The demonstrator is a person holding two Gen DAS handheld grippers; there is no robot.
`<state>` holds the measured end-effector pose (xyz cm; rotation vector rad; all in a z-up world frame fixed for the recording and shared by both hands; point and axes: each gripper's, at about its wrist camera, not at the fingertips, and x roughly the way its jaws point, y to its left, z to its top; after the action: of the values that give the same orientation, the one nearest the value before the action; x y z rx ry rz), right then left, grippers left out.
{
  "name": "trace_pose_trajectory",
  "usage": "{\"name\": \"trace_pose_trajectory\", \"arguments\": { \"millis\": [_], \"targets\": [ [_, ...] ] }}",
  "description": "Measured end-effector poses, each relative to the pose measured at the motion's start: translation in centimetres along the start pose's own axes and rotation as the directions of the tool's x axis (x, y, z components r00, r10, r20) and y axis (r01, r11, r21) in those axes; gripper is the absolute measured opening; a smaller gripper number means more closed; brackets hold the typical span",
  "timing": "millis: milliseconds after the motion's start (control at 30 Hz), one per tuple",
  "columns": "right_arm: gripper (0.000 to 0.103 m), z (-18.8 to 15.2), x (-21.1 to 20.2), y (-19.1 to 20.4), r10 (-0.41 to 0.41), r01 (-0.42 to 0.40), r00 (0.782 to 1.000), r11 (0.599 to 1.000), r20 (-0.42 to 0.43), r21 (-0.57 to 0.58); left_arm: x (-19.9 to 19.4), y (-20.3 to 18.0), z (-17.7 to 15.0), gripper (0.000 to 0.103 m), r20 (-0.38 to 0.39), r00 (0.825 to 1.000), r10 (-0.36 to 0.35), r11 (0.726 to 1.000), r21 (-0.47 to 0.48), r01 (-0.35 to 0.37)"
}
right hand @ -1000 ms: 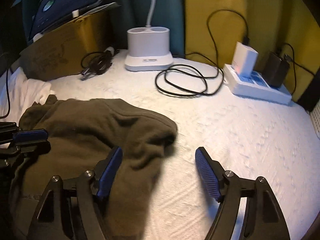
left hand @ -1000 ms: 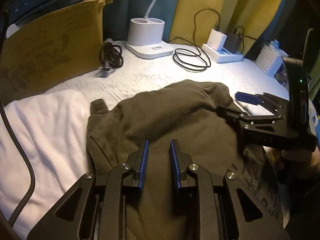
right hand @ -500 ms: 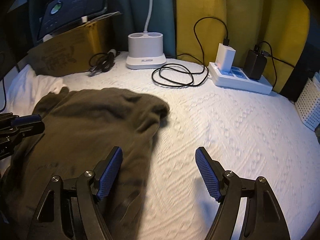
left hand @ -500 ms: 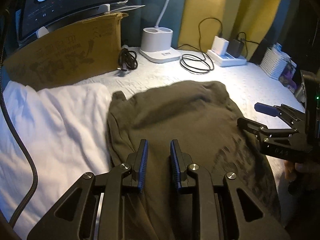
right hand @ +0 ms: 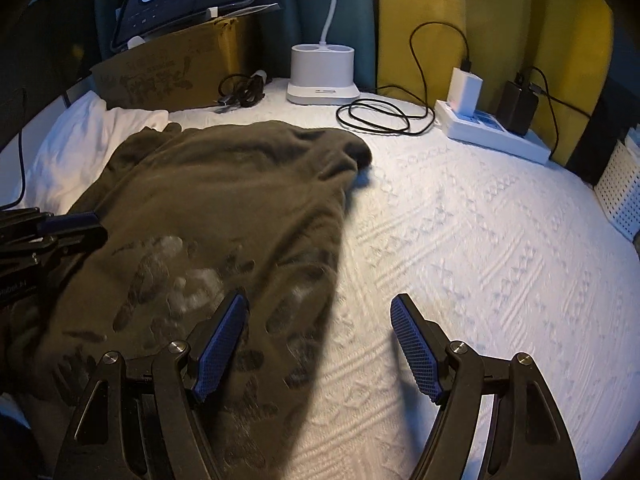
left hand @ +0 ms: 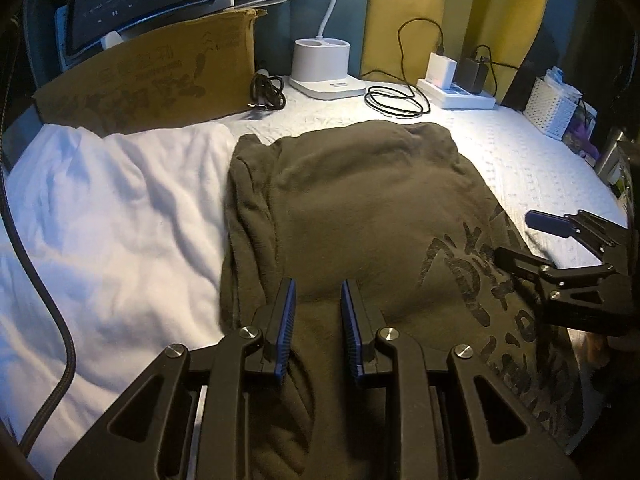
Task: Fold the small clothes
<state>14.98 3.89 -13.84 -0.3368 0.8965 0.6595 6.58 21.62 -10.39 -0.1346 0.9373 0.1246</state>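
A dark olive garment (left hand: pixel 360 208) with a black print lies spread on the white textured bed cover (left hand: pixel 540 168); it also shows in the right wrist view (right hand: pixel 224 208). My left gripper (left hand: pixel 316 308) hovers over the garment's near part, its jaws a narrow gap apart with nothing between them. My right gripper (right hand: pixel 320 332) is wide open and empty above the garment's right edge; its left finger is over the cloth and its right finger over the cover. The right gripper also shows in the left wrist view (left hand: pixel 524 236).
A white cloth (left hand: pixel 112 216) lies left of the garment. At the back stand a cardboard box (left hand: pixel 152 80) with a tablet (left hand: pixel 160 0), a white lamp base (left hand: pixel 324 68), coiled cables (left hand: pixel 396 100), a power strip with chargers (left hand: pixel 456 88) and a white basket (left hand: pixel 556 108).
Both grippers have pulled back and up from the garment, so more of it and the bed shows. The garment now lies flatter, with its print in view. Jaw openings are unchanged.
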Motion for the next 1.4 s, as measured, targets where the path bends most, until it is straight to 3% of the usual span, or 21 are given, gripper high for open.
{"name": "trace_pose_trajectory", "arguments": {
  "millis": [133, 567, 633, 700, 833, 1200, 1400],
  "targets": [
    [0.077, -0.5, -0.8, -0.5, -0.009, 0.009, 1.000, 1.000, 0.006, 0.012, -0.6, -0.5, 0.0, 0.023, -0.001, 0.999, 0.033, 0.999, -0.004, -0.033],
    [0.077, -3.2, -3.8, -0.3, 0.018, -0.018, 0.999, 1.000, 0.029, 0.010, -3.0, -2.7, -2.4, 0.024, 0.016, 1.000, 0.011, 1.000, 0.016, -0.011],
    [0.077, -3.8, -4.1, -0.2, 0.026, -0.027, 0.999, 1.000, 0.026, 0.006, -3.3, -3.2, -2.9, 0.034, 0.015, 1.000, -0.003, 1.000, 0.019, 0.003],
    [0.077, -4.4, -4.3, 0.0, 0.032, -0.031, 0.999, 0.999, 0.020, -0.003, -3.4, -3.7, -3.5, 0.038, 0.010, 1.000, -0.005, 1.000, 0.025, 0.005],
    [0.077, -5.7, -4.4, 0.0, 0.034, -0.034, 0.999, 0.999, 0.011, -0.008, -2.4, -4.1, -4.8, 0.038, -0.020, 0.999, 0.029, 0.999, 0.037, -0.028],
    [0.077, -8.3, -6.5, -1.1, 0.014, -0.014, 1.000, 1.000, 0.009, -0.022, -3.8, -4.9, -6.6, 0.041, 0.015, 0.995, 0.098, 0.995, 0.022, -0.098],
    [0.077, -9.9, -8.4, -2.8, -0.010, 0.010, 1.000, 1.000, 0.014, -0.001, -5.8, -7.1, -7.1, 0.044, 0.046, 0.998, 0.045, 0.998, 0.033, -0.047]
  ]
}}
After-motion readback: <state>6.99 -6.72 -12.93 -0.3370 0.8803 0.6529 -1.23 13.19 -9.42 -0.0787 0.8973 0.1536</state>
